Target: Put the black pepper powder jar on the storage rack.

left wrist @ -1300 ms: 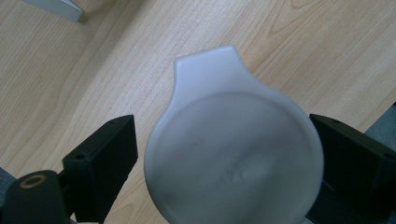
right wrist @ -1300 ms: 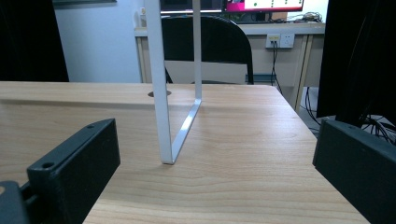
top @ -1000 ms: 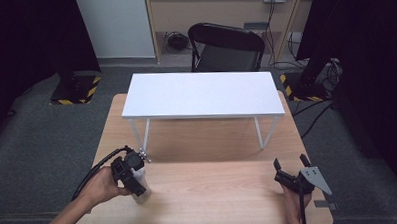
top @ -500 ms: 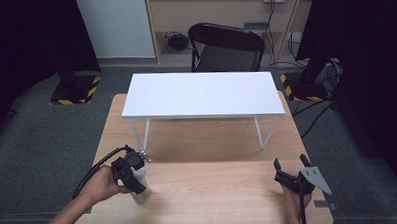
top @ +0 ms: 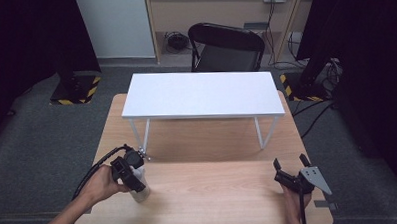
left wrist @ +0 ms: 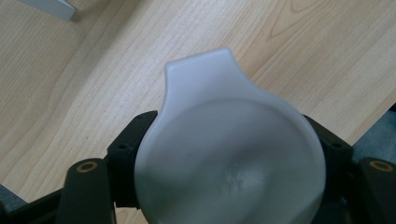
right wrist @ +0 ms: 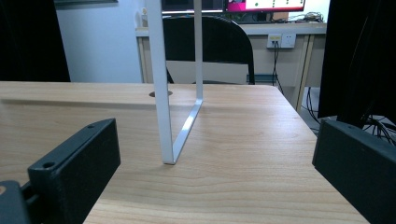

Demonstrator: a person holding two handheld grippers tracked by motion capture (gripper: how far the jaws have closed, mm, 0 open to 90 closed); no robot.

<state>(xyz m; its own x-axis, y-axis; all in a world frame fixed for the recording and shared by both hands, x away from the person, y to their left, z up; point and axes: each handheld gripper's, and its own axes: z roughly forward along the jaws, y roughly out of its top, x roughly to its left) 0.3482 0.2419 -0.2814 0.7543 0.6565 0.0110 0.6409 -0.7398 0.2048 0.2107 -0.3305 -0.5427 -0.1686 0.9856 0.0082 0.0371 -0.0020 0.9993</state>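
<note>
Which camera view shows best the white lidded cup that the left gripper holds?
The left gripper view: the white cup sits close, its tabbed lid between both jaws. In the high view it is small, partly hidden under the left gripper.

Your room, seen from above.
Your wooden surface carries a white shelf; beyond it stand a black chair, grey carpet and dark curtains.

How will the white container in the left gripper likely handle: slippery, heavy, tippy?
The white container looks like smooth, matte plastic, so probably light and somewhat slippery. The left gripper clamps its round sides, so it could twist. It seems taller than wide, perhaps tippy.
</note>
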